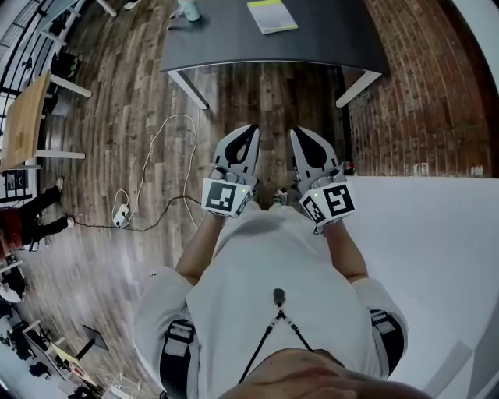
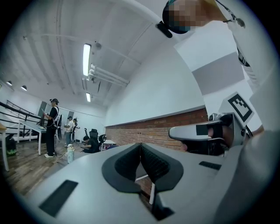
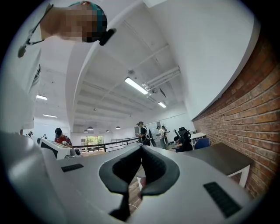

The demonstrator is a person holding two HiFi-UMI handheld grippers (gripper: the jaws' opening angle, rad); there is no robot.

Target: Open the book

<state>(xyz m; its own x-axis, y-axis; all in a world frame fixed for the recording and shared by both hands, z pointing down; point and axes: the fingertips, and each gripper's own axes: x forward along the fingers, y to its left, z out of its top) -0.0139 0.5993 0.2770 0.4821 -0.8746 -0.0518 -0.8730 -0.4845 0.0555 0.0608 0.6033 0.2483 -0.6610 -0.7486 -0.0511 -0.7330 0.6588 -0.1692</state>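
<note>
In the head view a yellow-green book (image 1: 272, 15) lies closed on the dark table (image 1: 327, 43) at the top of the frame. I hold both grippers close to my chest, well short of the table, above the wooden floor. My left gripper (image 1: 248, 129) has its jaws together with nothing between them, and my right gripper (image 1: 299, 134) is shut and empty too. In the left gripper view the left gripper (image 2: 140, 145) points level toward a brick wall, with the right gripper's body at the right. In the right gripper view the right gripper (image 3: 140, 148) points level into the room.
A white cable (image 1: 160, 156) and a power strip (image 1: 120, 214) lie on the wooden floor at the left. A teal bottle (image 1: 189, 10) stands on the table's left end. A brick wall (image 1: 425, 93) runs along the right. People stand and sit at desks far off.
</note>
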